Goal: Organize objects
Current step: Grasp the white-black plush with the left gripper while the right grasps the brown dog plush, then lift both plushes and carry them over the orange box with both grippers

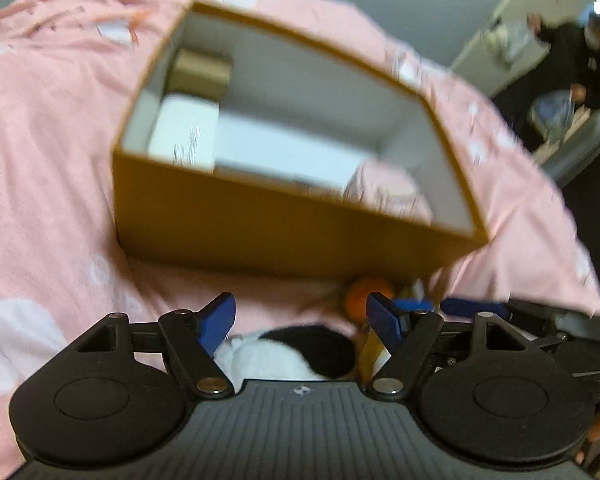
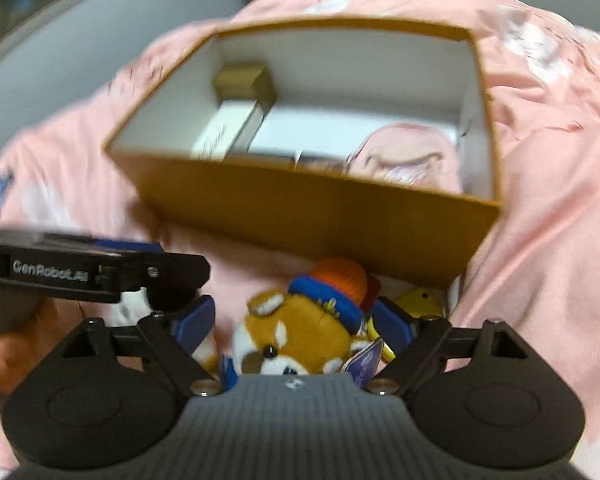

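An open brown cardboard box [image 1: 260,224] [image 2: 320,216] lies on a pink bedspread. Inside are a small tan box [image 1: 200,70] [image 2: 246,80], a white carton [image 1: 184,136] [image 2: 224,130], a flat white box [image 1: 284,152] and a pink item [image 1: 388,192] [image 2: 408,156]. My left gripper [image 1: 300,320] stands open around a black-and-white plush [image 1: 284,354], near the box's front wall. My right gripper [image 2: 296,322] stands open around an orange fox plush with a blue and orange hat [image 2: 300,328]. The left gripper's side [image 2: 100,272] shows in the right wrist view.
The pink bedspread [image 1: 40,140] [image 2: 560,160] covers the bed around the box. A yellow tag [image 2: 420,300] lies by the fox plush. A person in dark clothes [image 1: 580,64] stands by a cabinet at the far right. Grey floor lies beyond the bed.
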Demonstrator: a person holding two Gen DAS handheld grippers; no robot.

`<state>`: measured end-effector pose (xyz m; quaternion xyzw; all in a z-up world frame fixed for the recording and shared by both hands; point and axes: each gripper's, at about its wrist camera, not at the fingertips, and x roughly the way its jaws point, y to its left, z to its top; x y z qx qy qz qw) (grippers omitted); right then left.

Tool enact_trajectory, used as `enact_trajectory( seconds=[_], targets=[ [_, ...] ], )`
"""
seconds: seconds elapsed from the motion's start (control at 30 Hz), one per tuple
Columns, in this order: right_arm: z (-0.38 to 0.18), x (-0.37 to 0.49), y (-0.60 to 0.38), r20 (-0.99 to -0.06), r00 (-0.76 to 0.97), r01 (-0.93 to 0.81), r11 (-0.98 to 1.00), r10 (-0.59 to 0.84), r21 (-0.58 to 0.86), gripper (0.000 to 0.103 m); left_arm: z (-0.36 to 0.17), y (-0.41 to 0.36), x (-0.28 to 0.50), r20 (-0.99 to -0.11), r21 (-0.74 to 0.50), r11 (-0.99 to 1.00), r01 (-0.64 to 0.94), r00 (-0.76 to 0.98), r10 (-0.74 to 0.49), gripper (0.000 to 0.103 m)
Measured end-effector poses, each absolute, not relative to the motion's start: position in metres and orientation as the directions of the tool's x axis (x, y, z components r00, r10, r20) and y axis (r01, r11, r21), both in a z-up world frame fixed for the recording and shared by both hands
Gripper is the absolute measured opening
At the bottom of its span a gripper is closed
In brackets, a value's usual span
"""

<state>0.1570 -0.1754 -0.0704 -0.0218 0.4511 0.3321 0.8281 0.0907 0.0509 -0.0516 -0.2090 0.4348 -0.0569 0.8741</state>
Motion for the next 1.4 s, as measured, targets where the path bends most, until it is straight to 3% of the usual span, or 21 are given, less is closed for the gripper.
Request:
enact_trajectory(
  seconds=[0.17,0.27,0.37,0.5,0.83,1.07,1.23,1.33,1.4],
  targets=[
    [-0.056,0.155,-0.205,-0.695,0.433,-0.446,0.806,0.575,0.389,0.087,-0.021,0.052,0.077,-0.701,-0.426,0.901,-0.088,0.662,-0.266,0.085],
    [-0.057,0.151,-0.218,-0.686,0.441,-0.385,0.812,0.579,0.439,0.08,-0.015,0.056,0.069,-0.711,-0.449,0.886,-0.116,0.646,-0.276,0.084],
    [-0.066,0.152,-0.232,-0.69,0.422,-0.32,0.809,0.588,0.493,0.072,-0.026,0.061,0.064,-0.744,-0.465,0.867,-0.181,0.61,-0.272,0.08],
    [-0.081,0.15,-0.246,-0.68,0.402,-0.264,0.789,0.613,0.555,0.071,-0.049,0.069,0.057,-0.781,-0.477,0.838,-0.264,0.565,-0.267,0.08],
    [-0.104,0.156,-0.219,-0.74,0.274,-0.285,0.787,0.615,0.548,0.071,-0.083,0.062,0.065,-0.833,-0.487,0.795,-0.361,0.465,-0.299,0.083],
    [-0.119,0.153,-0.213,-0.748,0.247,-0.265,0.785,0.616,0.56,0.073,-0.105,0.06,0.069,-0.812,-0.522,0.758,-0.391,0.499,-0.303,0.085],
    [-0.127,0.156,-0.203,-0.744,0.252,-0.283,0.782,0.619,0.555,0.074,-0.11,0.057,0.078,-0.807,-0.524,0.761,-0.383,0.509,-0.3,0.081],
    [-0.129,0.153,-0.199,-0.74,0.268,-0.304,0.783,0.616,0.542,0.071,-0.11,0.055,0.08,-0.807,-0.515,0.774,-0.368,0.511,-0.295,0.079],
    [-0.125,0.15,-0.2,-0.737,0.277,-0.32,0.782,0.617,0.534,0.062,-0.108,0.055,0.079,-0.806,-0.516,0.777,-0.361,0.511,-0.298,0.076]
  ],
)
